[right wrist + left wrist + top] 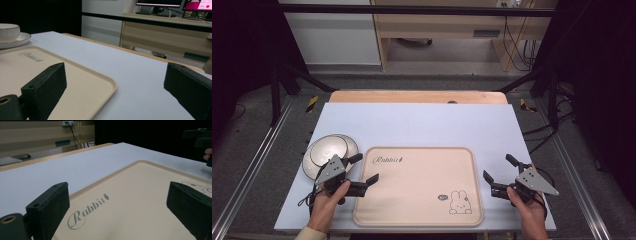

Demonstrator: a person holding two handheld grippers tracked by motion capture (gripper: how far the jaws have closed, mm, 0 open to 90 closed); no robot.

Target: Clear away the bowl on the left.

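A beige tray [422, 202] with a "Rabbit" word and a rabbit drawing lies at the table's front middle, empty. My left gripper [364, 169] stands open at the tray's left edge, its jaws spread over the tray [140, 202] with nothing between them. My right gripper [499, 168] is open just off the tray's right edge, holding nothing; its view has the tray's corner [100, 80] below. A white bowl [328, 149] sits on a white plate [312, 165] left of the tray, behind my left gripper.
A pale blue mat [422, 125] covers the wooden table [417, 96]. Black frame bars stand at both sides and across the back. The bowl [8, 31] on its plate [17, 40] appears far left in the right gripper view.
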